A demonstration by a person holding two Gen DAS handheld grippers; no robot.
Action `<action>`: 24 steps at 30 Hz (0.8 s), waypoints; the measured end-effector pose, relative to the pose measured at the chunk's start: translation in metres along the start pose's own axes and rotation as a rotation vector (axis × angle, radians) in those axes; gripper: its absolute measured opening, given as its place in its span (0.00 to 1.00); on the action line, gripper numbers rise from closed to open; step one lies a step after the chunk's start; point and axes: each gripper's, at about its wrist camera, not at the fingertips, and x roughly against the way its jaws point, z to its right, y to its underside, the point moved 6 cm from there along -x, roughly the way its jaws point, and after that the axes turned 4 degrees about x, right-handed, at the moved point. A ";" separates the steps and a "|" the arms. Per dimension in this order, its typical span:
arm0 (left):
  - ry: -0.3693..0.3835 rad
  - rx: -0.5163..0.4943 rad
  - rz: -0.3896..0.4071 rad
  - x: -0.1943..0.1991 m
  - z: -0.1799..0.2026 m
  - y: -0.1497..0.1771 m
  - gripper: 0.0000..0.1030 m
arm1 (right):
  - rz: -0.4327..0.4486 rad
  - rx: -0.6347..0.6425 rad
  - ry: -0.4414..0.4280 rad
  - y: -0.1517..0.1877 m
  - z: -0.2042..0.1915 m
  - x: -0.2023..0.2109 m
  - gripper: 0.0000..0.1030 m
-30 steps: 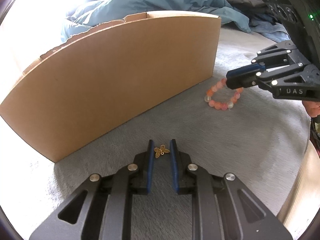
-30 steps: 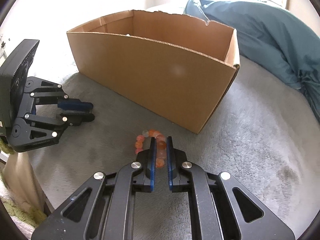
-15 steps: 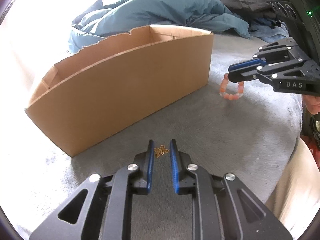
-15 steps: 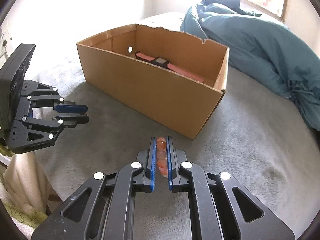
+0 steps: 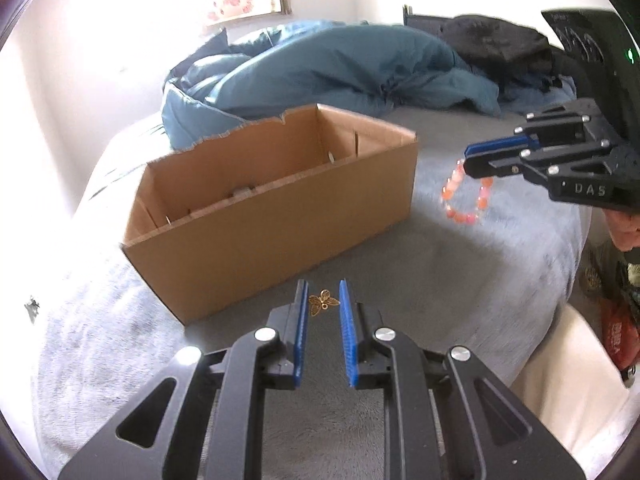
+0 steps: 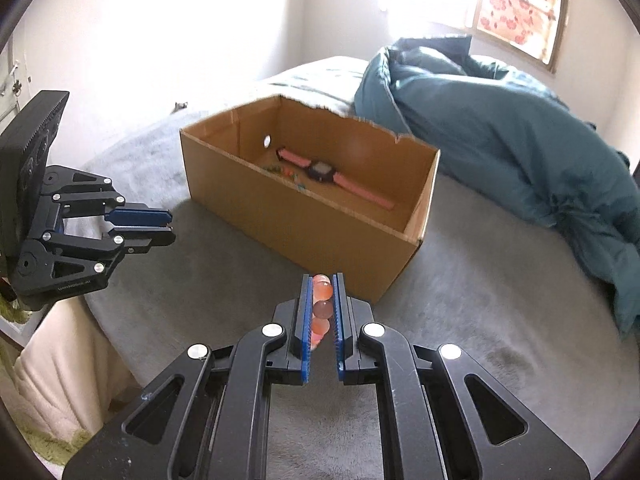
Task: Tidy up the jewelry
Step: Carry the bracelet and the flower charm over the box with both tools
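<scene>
My left gripper (image 5: 323, 294) is shut on a small gold butterfly charm (image 5: 322, 302), held between its blue pads above the grey bed cover. My right gripper (image 6: 322, 286) is shut on an orange-pink bead bracelet (image 6: 321, 306); in the left wrist view the bracelet (image 5: 464, 196) dangles from the right gripper (image 5: 470, 160) in the air. An open cardboard box (image 6: 320, 216) stands ahead of both grippers on the bed. Inside it lie a pink-strapped watch (image 6: 328, 172) and some small pieces. In the right wrist view the left gripper (image 6: 168, 226) hovers to the left of the box.
A rumpled teal duvet (image 6: 500, 128) lies behind and to the right of the box. Dark clothes (image 5: 504, 48) are piled at the far end of the bed. The bed's near edge drops to a cream blanket (image 6: 60, 364). A window (image 6: 520, 12) is at the back.
Both grippers have risen with their pieces; the bracelet has left the bed and hangs free. The box's inside, with the watch, has come into sight.
</scene>
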 end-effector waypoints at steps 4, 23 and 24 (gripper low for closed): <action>-0.007 0.007 0.048 0.021 -0.007 -0.015 0.14 | 0.055 0.002 0.009 -0.021 0.004 0.013 0.08; -0.005 0.152 0.125 0.019 -0.123 -0.111 0.14 | 0.171 -0.008 -0.082 -0.126 0.059 -0.030 0.08; 0.003 0.160 0.120 0.014 -0.128 -0.114 0.14 | 0.165 -0.012 -0.091 -0.127 0.062 -0.039 0.08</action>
